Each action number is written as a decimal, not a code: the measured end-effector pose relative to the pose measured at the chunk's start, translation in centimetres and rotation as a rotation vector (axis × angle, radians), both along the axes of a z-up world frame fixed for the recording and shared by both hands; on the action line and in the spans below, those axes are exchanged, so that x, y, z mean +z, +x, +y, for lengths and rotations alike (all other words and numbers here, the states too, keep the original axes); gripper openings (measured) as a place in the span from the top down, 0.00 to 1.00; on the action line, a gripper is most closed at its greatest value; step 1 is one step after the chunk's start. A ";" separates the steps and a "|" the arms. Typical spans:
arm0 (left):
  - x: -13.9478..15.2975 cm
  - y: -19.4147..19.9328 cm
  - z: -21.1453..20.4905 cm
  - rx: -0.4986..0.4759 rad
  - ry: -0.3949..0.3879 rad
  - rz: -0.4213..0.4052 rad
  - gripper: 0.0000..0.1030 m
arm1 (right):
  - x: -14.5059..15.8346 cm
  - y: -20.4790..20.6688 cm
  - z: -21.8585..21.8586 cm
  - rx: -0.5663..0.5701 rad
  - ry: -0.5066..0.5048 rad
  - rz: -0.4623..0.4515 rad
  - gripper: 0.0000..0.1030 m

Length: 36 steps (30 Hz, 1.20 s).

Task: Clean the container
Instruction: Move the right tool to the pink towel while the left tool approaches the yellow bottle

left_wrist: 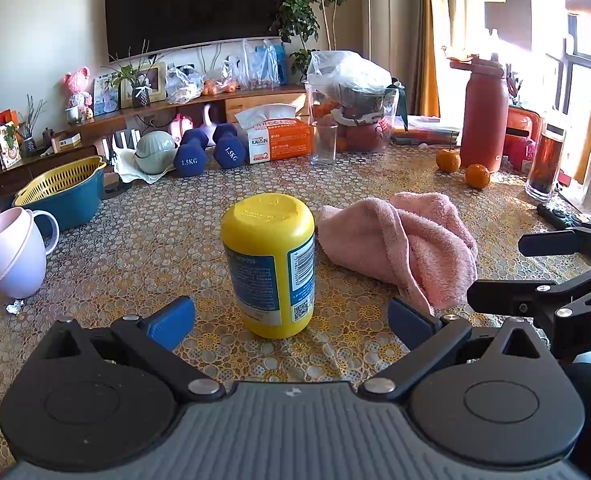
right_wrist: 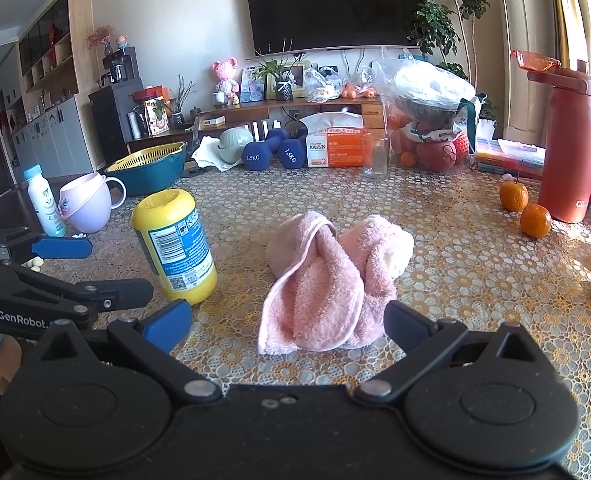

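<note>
Left wrist view has the left tool (left_wrist: 291,322) spread wide around the yellow container (left_wrist: 269,264), standing upside down on the desk (left_wrist: 155,240), presumably to steady it, while the right tool (right_wrist: 287,324) (also spread) faces the pink towel (right_wrist: 327,280) beside it.

Container (left_wrist: 269,268) label print too small to read

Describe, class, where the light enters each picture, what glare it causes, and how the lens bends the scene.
Left wrist view: sunlight from the window at upper right burns out the area above the red bottle; the TV's edge bows from fisheye. Right wrist view: glare again at the far right, sun patches on the table near the oranges; walls curve at the left; corners vignette dark.
</note>
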State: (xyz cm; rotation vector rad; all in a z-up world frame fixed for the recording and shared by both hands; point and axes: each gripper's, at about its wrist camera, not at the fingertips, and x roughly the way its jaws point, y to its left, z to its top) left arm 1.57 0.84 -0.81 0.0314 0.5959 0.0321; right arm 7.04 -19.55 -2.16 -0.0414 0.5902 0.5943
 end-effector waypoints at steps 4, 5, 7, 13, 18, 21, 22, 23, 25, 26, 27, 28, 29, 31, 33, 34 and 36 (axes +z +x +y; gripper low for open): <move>-0.3 0.4 0.4 0.001 -0.003 0.002 0.00 | -0.3 0.5 0.2 -0.005 -0.013 0.004 0.01; -0.3 0.5 0.4 -0.001 -0.003 0.003 0.00 | -0.3 0.7 0.3 -0.006 -0.016 0.006 0.01; -0.5 0.8 0.5 -0.002 0.002 0.003 0.00 | -0.4 1.0 0.5 -0.007 -0.023 0.008 0.01; -0.9 1.8 1.1 0.000 0.003 0.013 0.00 | -0.5 2.6 0.8 -0.018 -0.040 0.001 0.01; -1.4 2.8 1.4 0.001 0.016 0.017 0.00 | -0.8 4.5 1.0 -0.036 -0.053 0.001 0.01; -1.8 3.4 1.4 -0.005 0.026 0.026 0.00 | -1.1 5.9 1.4 -0.052 -0.071 -0.003 0.01; -2.0 3.6 1.4 -0.006 0.031 0.031 0.00 | -1.3 6.4 1.6 -0.058 -0.075 -0.003 0.01; -2.2 3.8 1.4 -0.007 0.035 0.036 0.00 | -1.4 6.9 1.8 -0.065 -0.078 -0.001 0.01; -2.4 4.2 1.4 -0.009 0.038 0.040 0.00 | -1.7 8.2 2.2 -0.079 -0.078 0.010 0.01; -2.6 4.3 1.4 -0.009 0.042 0.042 0.00 | -1.7 8.7 2.3 -0.086 -0.080 0.009 0.01; -2.7 4.5 1.4 -0.010 0.045 0.045 0.00 | -1.7 9.3 2.4 -0.094 -0.081 0.007 0.01; -2.8 4.6 1.5 -0.009 0.044 0.048 0.00 | -1.7 9.9 2.6 -0.100 -0.082 0.009 0.01; -2.9 4.7 1.5 -0.008 0.042 0.050 0.00 | -1.7 10.7 2.7 -0.108 -0.080 0.016 0.00; -3.1 4.9 1.8 -0.005 0.037 0.055 0.00 | -1.8 12.2 2.8 -0.120 -0.069 0.042 0.00; -3.1 5.1 1.9 -0.004 0.032 0.058 0.00 | -1.9 13.1 3.2 -0.122 -0.071 0.075 0.00; -3.2 5.2 2.0 -0.003 0.032 0.059 0.00 | -1.9 13.3 3.5 -0.116 -0.075 0.081 0.00; -3.3 5.4 2.0 -0.003 0.033 0.063 0.00 | -2.1 13.5 4.2 -0.087 -0.097 0.077 0.00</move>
